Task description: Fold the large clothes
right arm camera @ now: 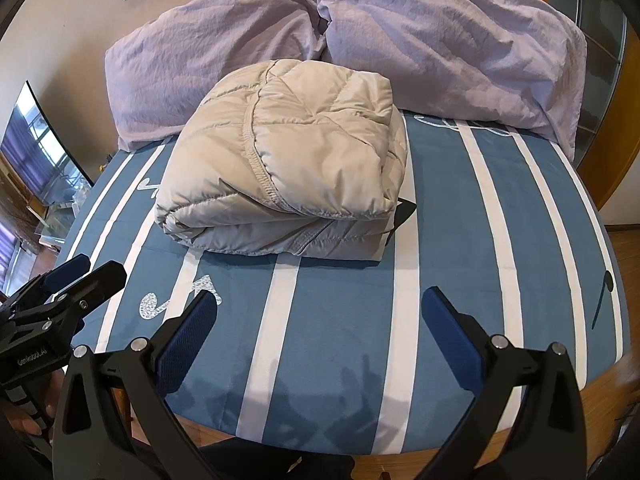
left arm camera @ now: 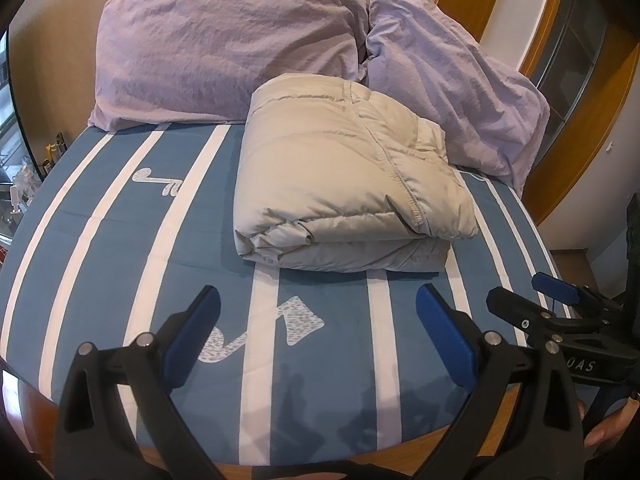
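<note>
With the left gripper (left arm camera: 318, 316) and right gripper (right arm camera: 320, 320) both spread wide and empty above the striped sheet (right arm camera: 448, 264), the beige puffer jacket (right arm camera: 280, 168) lies apparently fully folded before the lilac pillows (right arm camera: 440, 40), so leave it undisturbed.

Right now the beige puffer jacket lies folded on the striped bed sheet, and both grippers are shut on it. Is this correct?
Not quite. The beige puffer jacket does lie folded on the striped bed sheet, but both wrist views show the left gripper and right gripper open, apart from it.
</note>
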Action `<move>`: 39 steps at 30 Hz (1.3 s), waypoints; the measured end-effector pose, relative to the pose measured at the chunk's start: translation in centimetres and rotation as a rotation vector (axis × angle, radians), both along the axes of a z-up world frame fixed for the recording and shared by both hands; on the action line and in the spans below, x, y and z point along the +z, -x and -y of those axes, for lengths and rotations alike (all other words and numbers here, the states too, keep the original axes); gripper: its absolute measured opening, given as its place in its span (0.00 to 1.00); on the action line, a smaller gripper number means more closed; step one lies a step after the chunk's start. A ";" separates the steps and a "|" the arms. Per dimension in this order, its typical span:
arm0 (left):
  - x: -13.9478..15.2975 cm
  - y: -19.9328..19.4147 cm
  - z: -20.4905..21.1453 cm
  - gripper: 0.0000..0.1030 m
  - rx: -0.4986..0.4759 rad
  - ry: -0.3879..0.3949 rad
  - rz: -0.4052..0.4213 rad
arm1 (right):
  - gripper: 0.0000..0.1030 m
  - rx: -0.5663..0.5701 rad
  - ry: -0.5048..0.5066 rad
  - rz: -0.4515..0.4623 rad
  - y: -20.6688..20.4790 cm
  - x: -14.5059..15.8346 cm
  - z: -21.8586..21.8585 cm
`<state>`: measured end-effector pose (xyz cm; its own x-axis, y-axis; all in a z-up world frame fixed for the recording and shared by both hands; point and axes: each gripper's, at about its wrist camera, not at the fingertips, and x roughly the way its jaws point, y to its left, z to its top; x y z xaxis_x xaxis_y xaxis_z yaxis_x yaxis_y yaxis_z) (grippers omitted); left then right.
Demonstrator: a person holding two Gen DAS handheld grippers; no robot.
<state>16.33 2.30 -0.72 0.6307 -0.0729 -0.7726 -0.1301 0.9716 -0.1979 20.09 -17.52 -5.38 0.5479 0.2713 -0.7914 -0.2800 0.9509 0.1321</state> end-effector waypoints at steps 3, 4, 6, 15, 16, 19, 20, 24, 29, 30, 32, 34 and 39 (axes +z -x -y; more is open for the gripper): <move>0.1 0.0 0.1 0.95 -0.001 0.001 0.000 | 0.99 0.001 0.000 0.000 0.0 0.0 0.0; 0.0 0.0 0.1 0.95 0.000 0.001 0.000 | 0.99 0.001 -0.001 0.000 0.0 0.0 0.0; 0.0 0.0 0.2 0.95 0.001 0.000 0.001 | 0.99 0.001 -0.004 0.000 0.1 -0.1 -0.1; 0.0 0.0 0.1 0.95 0.001 0.001 -0.001 | 0.99 0.003 -0.011 -0.003 0.0 -0.1 -0.2; 0.0 0.0 0.1 0.95 0.001 0.001 -0.001 | 0.99 0.004 -0.011 -0.003 0.1 -0.1 -0.2; 0.0 0.0 0.1 0.95 0.000 0.002 -0.002 | 0.99 0.006 -0.012 -0.006 -0.1 -0.2 -0.3; 0.0 -0.1 0.1 0.95 -0.001 0.001 -0.002 | 0.99 0.006 -0.013 -0.007 -0.1 -0.2 -0.4; 0.0 -0.1 0.3 0.95 -0.002 0.002 -0.004 | 0.99 0.004 -0.016 -0.010 0.0 -0.3 -0.4; -0.1 -0.2 0.4 0.95 -0.001 0.002 -0.006 | 0.99 0.003 -0.018 -0.016 -0.1 -0.6 -0.4; -0.2 -0.2 0.4 0.95 0.000 0.002 -0.006 | 0.99 0.003 -0.018 -0.017 -0.1 -0.7 -0.3; -0.2 -0.2 0.4 0.95 -0.002 0.001 -0.007 | 0.99 0.003 -0.019 -0.020 -0.1 -0.8 -0.4; -0.1 -0.2 0.4 0.95 -0.002 0.002 -0.006 | 0.99 0.003 -0.019 -0.021 -0.2 -0.8 -0.3; -0.1 -0.2 0.4 0.95 -0.002 0.001 -0.008 | 0.99 0.003 -0.020 -0.022 -0.2 -0.8 -0.2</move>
